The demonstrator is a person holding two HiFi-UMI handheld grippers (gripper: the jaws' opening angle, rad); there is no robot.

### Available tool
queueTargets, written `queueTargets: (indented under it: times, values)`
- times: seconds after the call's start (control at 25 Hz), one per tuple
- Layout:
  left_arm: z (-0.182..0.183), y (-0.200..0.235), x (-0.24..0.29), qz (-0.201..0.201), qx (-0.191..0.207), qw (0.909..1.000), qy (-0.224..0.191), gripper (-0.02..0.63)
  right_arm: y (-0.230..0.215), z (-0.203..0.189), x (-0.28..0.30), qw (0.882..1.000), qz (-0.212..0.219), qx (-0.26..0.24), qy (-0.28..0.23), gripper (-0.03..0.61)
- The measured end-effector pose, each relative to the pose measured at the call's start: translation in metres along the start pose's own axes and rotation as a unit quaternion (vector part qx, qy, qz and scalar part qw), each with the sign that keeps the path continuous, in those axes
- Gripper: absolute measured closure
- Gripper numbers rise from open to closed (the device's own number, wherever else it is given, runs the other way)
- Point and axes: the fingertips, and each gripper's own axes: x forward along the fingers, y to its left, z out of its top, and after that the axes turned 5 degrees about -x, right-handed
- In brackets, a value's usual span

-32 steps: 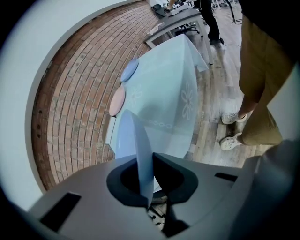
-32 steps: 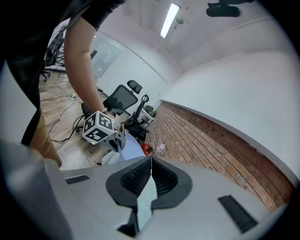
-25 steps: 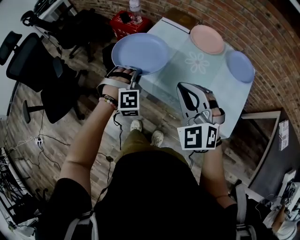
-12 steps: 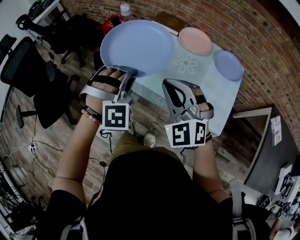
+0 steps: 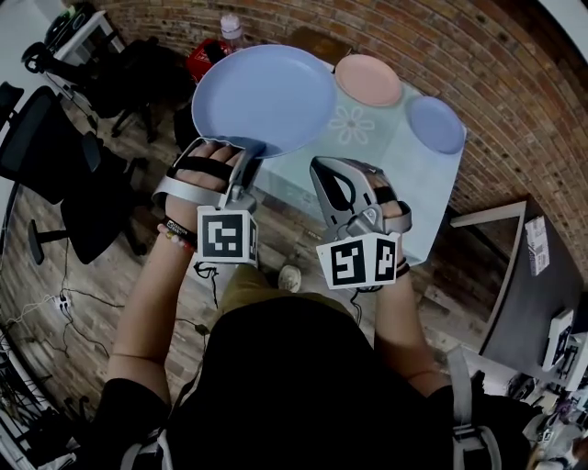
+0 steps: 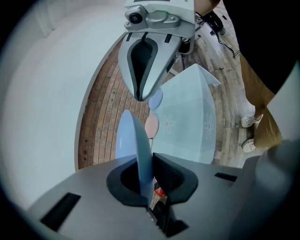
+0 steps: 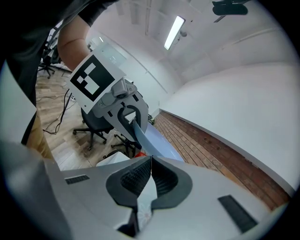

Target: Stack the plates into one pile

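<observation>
My left gripper (image 5: pixel 249 148) is shut on the near rim of a large blue plate (image 5: pixel 265 99), which hangs above the left end of the pale glass table (image 5: pixel 418 188). In the left gripper view the plate (image 6: pixel 136 140) stands edge-on between the jaws of the left gripper (image 6: pixel 145 161). A pink plate (image 5: pixel 367 80) and a small blue plate (image 5: pixel 435 124) lie on the table beyond. To the right of the left one, my right gripper (image 5: pixel 321 171) hovers at the table's near edge. Its jaws (image 7: pixel 149 163) are shut with nothing in them.
Black office chairs (image 5: pixel 55 138) stand on the wooden floor to the left. Beyond the table's far left corner are a red box (image 5: pixel 204 52) and a bottle (image 5: pixel 230 26). A brick wall runs behind the table, and a dark desk (image 5: pixel 533 275) sits at the right.
The left gripper has lifted the large blue plate up and toward me, so it looks bigger. The right gripper has stayed shut and barely moved.
</observation>
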Motion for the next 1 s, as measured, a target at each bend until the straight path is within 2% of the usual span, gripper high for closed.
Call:
queueTargets:
  times: [0.16, 0.52, 0.8, 1.0]
  values:
    - [0.017, 0.005, 0.009, -0.002, 0.006, 0.9999, -0.013, 0.566, -0.009, -0.012, -0.006, 1.0, -0.013, 0.01, 0.01, 0.543]
    - [0.058, 0.012, 0.036, -0.004, 0.026, 0.9971, -0.072, 0.566, -0.028, -0.042, -0.014, 0.997, -0.049, 0.03, 0.049, 0.543]
    - [0.081, 0.016, 0.093, -0.019, 0.042, 0.9933, -0.106, 0.566, -0.048, -0.095, -0.003, 0.992, -0.062, 0.048, 0.099, 0.543]
    - [0.092, 0.031, 0.143, -0.044, 0.057, 0.9886, -0.132, 0.566, -0.082, -0.127, 0.018, 0.986, -0.075, 0.068, 0.13, 0.543]
